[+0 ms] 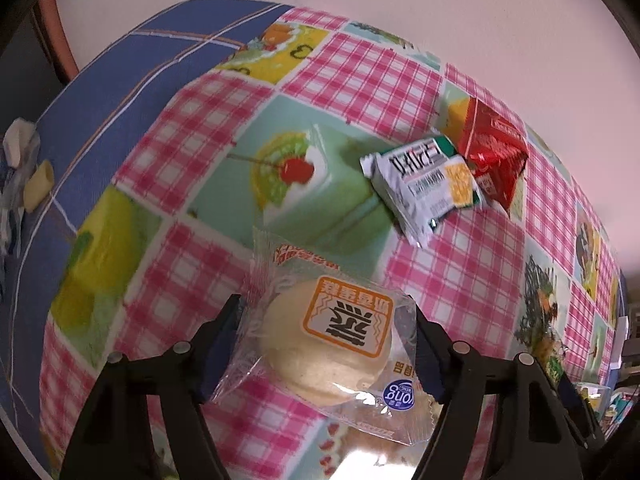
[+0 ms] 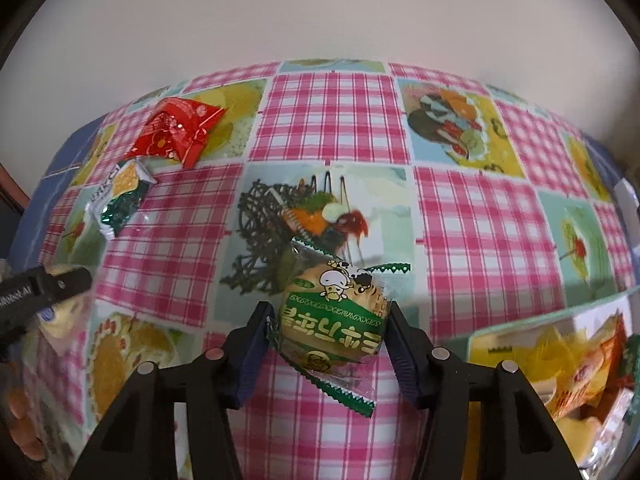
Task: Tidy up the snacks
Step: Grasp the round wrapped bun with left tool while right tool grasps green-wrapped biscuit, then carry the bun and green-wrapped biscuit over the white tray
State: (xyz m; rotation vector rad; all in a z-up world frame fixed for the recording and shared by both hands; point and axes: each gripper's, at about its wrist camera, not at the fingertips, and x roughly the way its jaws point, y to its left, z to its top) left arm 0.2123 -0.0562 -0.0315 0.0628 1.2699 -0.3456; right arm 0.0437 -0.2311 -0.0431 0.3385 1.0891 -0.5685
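Observation:
My left gripper (image 1: pixel 326 334) is shut on a clear-wrapped round pale cake with an orange label (image 1: pixel 332 340), held above the table. My right gripper (image 2: pixel 328 332) is shut on a green-wrapped bun with a cartoon cow (image 2: pixel 334 316). A white and green snack packet (image 1: pixel 424 186) and a red foil packet (image 1: pixel 494 156) lie together on the checked tablecloth; both also show in the right wrist view, the white-green one (image 2: pixel 116 198) and the red one (image 2: pixel 172 132). The left gripper (image 2: pixel 40 292) shows at the left edge of the right wrist view.
The table has a pink checked cloth with dessert pictures (image 1: pixel 360 64). A clear bin with several snack packets (image 2: pixel 568 364) stands at the right. A blue cloth (image 1: pixel 120 80) with small scraps (image 1: pixel 38 184) lies to the left. A pale wall is behind.

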